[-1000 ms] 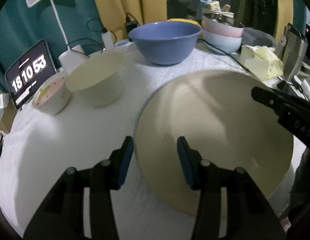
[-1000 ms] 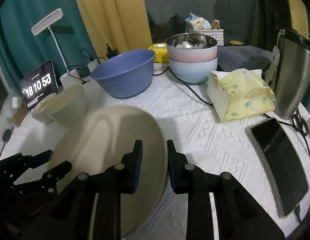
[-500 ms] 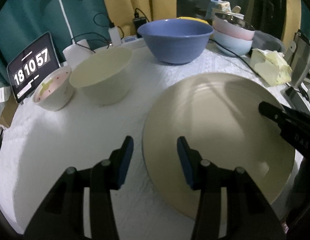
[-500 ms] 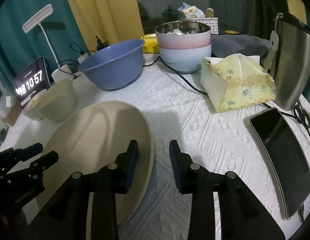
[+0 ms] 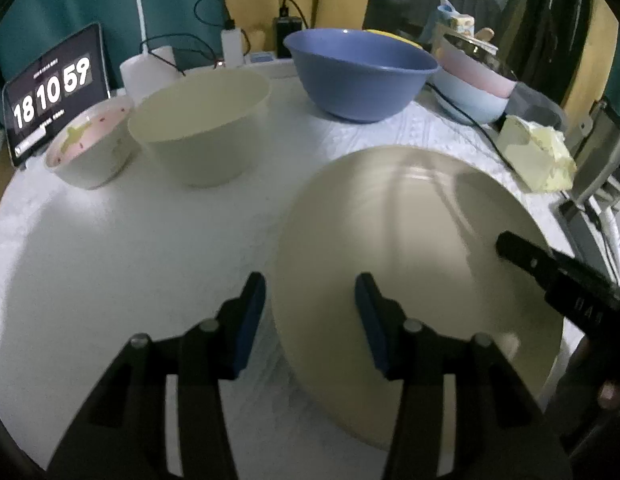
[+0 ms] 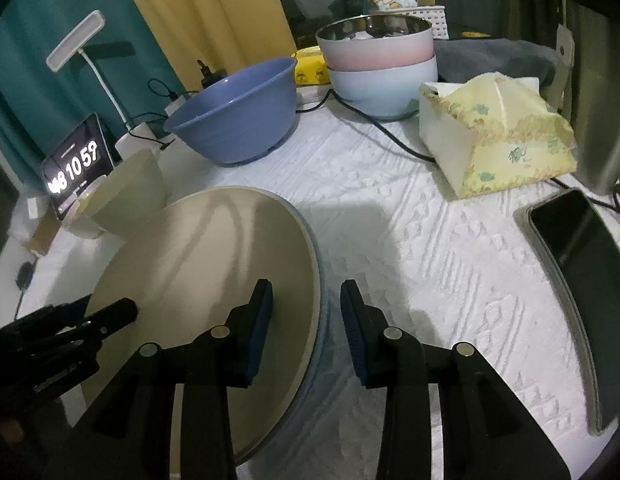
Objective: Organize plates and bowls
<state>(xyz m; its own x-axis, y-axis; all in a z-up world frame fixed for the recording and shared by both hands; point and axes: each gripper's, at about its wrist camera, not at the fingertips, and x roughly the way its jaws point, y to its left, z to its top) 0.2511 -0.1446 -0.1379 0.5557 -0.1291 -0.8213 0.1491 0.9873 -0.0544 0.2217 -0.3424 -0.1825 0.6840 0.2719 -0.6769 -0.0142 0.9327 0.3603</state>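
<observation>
Between the two grippers, on the white textured cloth [image 6: 409, 240], lies the large cream plate [image 5: 409, 264], flat and face up.

Left side: the left gripper [image 5: 310, 320] hangs over the plate's near-left rim with its jaws spread. One blue pad sits just outside the rim over the cloth and the other over the plate's face, so the rim falls between them. Neither pad appears to press on it. Beyond this gripper's tips stand a small pink-lined bowl [image 5: 90, 148], a cream bowl [image 5: 202, 124] just beside it, and a blue bowl [image 5: 357, 76] farther back.

Right side: the right gripper [image 6: 306, 320] straddles the plate's opposite rim. Its jaws are opening; the rim is between them, and the pads stand clear of it. Ahead of this gripper are stacked pink and pale-blue bowls [image 6: 381, 64], with a tissue pack [image 6: 497, 140] off to its right.

Handling, as judged: the plate looks like glazed ceramic, so stiff, fairly heavy for its width, slick on the surface and breakable if dropped. It appears to rest on a second, bluish-edged plate [image 6: 315, 352] beneath, though this is not certain. The rim is the only practical hold. A pinch there from two opposite sides should keep it level; a single-sided pinch risks tilt and slip.
</observation>
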